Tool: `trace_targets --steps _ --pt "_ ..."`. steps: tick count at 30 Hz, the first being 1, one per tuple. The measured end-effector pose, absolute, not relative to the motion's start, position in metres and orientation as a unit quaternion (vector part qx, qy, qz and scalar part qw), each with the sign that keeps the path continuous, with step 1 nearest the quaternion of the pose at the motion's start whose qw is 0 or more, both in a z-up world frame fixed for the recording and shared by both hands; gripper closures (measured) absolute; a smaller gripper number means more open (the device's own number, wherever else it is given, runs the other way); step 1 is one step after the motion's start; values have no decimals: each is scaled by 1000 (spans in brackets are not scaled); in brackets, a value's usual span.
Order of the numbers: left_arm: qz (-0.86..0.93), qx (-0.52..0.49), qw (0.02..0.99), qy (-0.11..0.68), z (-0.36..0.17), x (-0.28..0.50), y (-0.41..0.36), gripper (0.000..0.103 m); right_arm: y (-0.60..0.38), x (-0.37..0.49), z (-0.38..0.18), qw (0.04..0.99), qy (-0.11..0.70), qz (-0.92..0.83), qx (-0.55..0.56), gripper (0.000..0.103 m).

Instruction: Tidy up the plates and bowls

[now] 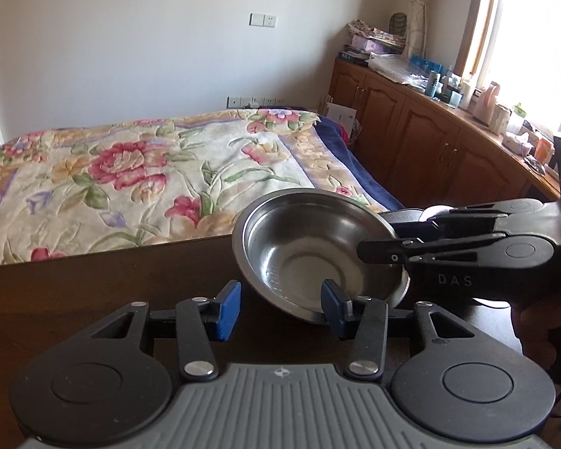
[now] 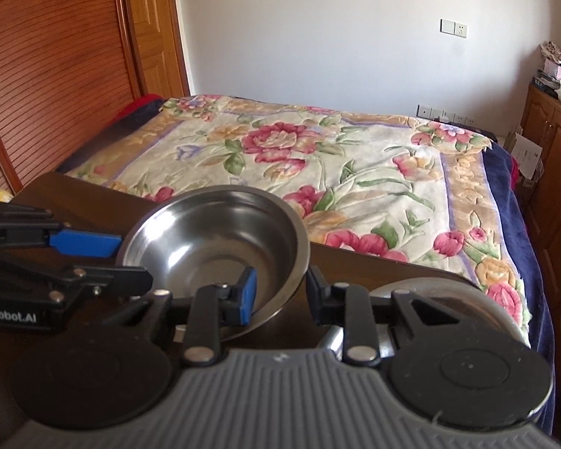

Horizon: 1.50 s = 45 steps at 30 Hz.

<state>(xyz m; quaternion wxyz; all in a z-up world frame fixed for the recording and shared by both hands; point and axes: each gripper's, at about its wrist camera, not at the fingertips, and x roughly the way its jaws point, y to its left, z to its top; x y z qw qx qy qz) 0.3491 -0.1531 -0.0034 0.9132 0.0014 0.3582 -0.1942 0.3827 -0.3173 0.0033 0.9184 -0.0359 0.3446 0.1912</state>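
The left gripper (image 1: 280, 308) is spread wide and grasps nothing. The bowl (image 1: 318, 250) sits just past it. The right blue pad (image 1: 333, 307) of this gripper is in front of the near rim of the bowl, and the left blue pad (image 1: 228, 305) is off to the side with only the desk (image 1: 112, 280) beyond it. I cannot tell if the right pad touches the rim.

The right gripper (image 2: 280, 293) has its two fingers on both sides of the near rim of the bowl (image 2: 213, 250). Its blue pad (image 2: 247, 295) is inside the bowl and its dark pad (image 2: 316, 295) is outside. There is a gap at the outside pad, so I cannot tell if it is squeezing the rim yet. In the left camera the right gripper (image 1: 377, 241) comes in from the right side and reaches over the rim.

I count one bowl and two grippers. In the right camera there is also one flat metal plate (image 2: 456, 295) under the right gripper, just to the right of the bowl.

The bowl is round, shiny and silver. It has a wide flat rim and nothing in it. It looks tilted in the left camera. It is over the dark brown desk, near the back edge. Behind the desk is a bed (image 1: 131, 172) with a flowery blanket.
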Motion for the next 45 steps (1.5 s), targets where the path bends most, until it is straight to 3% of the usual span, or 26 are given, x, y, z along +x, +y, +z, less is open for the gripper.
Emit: trace_targets --steps 2,3,9,18,45 --pt "-191 2 913 361 -5 351 -153 58 -318 383 3 917 347 194 -27 76" --pt "-190 2 913 362 -5 352 -152 67 -319 383 3 916 348 196 -21 78" --pt "-179 3 914 364 1 345 -147 80 -321 374 8 917 347 199 -5 85" --pt "-188 0 925 330 30 312 -140 85 -323 339 35 934 304 187 1 88" --pt "-241 22 935 257 91 192 -126 86 -327 237 86 958 234 162 -11 89"
